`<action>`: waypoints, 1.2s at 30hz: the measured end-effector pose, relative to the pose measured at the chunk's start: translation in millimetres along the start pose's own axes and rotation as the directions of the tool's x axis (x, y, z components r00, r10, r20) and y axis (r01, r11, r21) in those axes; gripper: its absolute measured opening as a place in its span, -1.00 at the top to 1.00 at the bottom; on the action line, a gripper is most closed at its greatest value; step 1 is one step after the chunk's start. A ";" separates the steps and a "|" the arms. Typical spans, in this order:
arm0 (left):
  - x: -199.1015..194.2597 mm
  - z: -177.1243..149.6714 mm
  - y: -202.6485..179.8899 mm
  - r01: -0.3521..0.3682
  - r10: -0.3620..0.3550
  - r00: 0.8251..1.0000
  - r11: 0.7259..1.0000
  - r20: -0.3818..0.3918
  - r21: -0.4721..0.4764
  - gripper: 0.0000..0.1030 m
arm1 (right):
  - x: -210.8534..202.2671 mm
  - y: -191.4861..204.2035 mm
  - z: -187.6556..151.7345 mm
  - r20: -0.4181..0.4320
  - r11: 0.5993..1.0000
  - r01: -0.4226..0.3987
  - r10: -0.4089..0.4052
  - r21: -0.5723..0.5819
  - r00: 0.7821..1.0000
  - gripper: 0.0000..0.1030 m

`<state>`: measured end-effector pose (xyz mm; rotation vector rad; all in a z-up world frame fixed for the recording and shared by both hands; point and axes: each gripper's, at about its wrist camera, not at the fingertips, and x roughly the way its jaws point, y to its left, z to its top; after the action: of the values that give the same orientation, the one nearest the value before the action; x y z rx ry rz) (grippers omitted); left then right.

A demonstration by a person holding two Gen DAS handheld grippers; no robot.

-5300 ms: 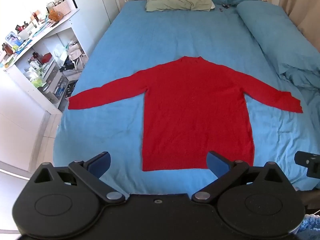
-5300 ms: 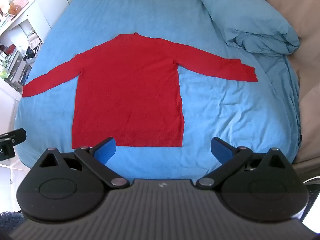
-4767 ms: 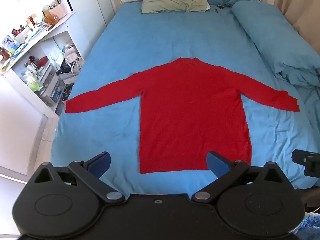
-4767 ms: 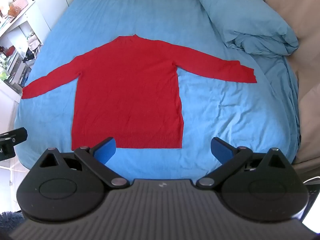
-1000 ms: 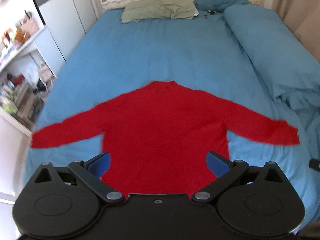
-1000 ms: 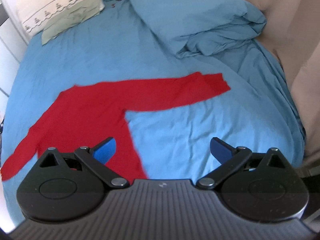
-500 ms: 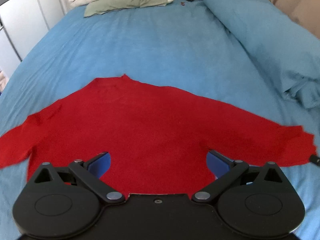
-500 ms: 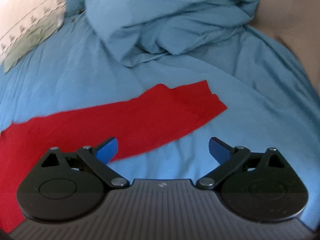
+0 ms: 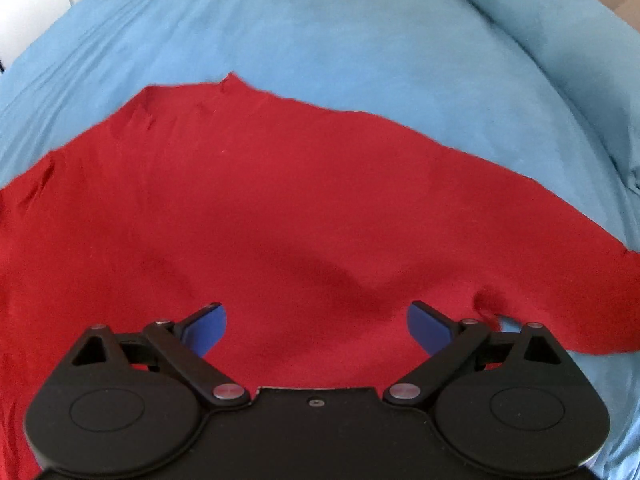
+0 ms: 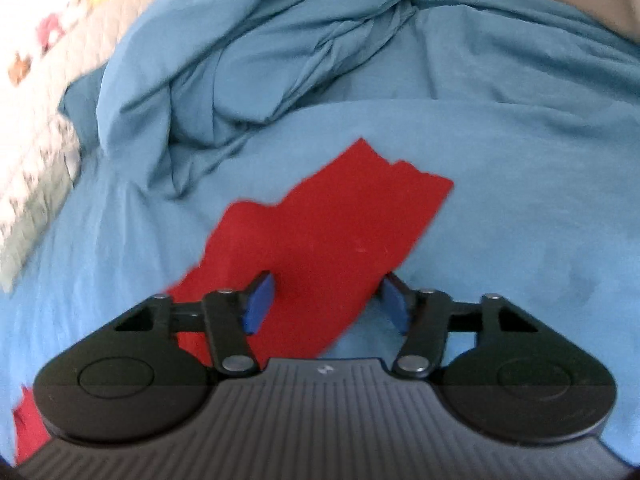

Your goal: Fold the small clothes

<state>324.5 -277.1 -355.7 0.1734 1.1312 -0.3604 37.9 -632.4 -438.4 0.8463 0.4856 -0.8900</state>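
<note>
The right tongs (image 10: 324,300), half open, straddle the sleeve (image 10: 320,240), which runs ahead and rightward. The left tongs (image 9: 316,324) gape, empty, over the red sweater (image 9: 280,208).

Sweater (image 9: 280,208): left sleeve cut by left edge, hem hidden behind left gripper (image 9: 316,326). Right view: sleeve (image 10: 320,240) partly behind right gripper (image 10: 326,300); contact with cloth unclear. Far-left pillow (image 10: 32,80) blurred, pattern unreadable.

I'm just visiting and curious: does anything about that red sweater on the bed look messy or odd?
Mostly no. The red sweater lies flat on the blue sheet, with only slight puckering at the armpit and a heaped duvet beyond the sleeve.
</note>
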 end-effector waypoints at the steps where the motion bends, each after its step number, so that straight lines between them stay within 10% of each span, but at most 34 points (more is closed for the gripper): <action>1: 1.2 1.6 6.1 -0.007 0.007 1.000 1.000 0.002 -0.008 -0.92 | 5.0 -0.3 2.6 0.000 1.000 -0.003 0.003 0.019 1.000 -0.17; 3: 3.8 4.2 13.0 -0.041 0.041 0.999 0.999 0.011 -0.010 -0.93 | 10.3 2.6 7.7 -0.005 0.999 0.002 -0.002 0.036 1.000 0.23; 8: -7.6 -1.7 42.4 -0.088 0.088 0.995 0.996 0.035 -0.007 -0.93 | -6.0 50.7 14.0 0.009 0.993 -0.026 0.027 -0.118 1.000 0.50; 13: -29.2 2.3 87.9 -0.027 0.030 0.999 0.997 0.032 -0.072 -0.93 | -39.7 142.4 6.1 0.017 0.939 -0.209 0.222 -0.274 0.975 0.56; 17: -47.6 6.6 126.9 -0.079 0.087 0.992 0.993 0.086 -0.090 -0.93 | -72.6 235.9 -28.5 -0.020 0.826 -0.402 0.430 -0.394 0.903 0.56; 22: -55.9 0.1 173.3 -0.144 0.154 0.985 0.982 0.078 -0.122 -0.93 | -85.4 341.9 -137.4 -0.231 0.568 -0.595 0.583 -0.569 0.779 0.56; 26: -63.5 -18.4 208.9 -0.129 0.147 0.987 0.965 0.064 -0.227 -0.93 | -56.6 372.9 -251.6 -0.379 0.352 -0.566 0.474 -0.746 0.795 0.58; 36: -53.9 -29.8 221.0 -0.113 0.120 0.993 0.971 0.021 -0.212 -0.93 | -44.5 377.3 -317.8 -0.407 0.250 -0.524 0.397 -0.814 0.823 0.58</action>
<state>359.9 -51.9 -329.5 0.0467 1.1130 -0.1375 316.4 -222.9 -431.5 -0.0506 0.6775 0.1005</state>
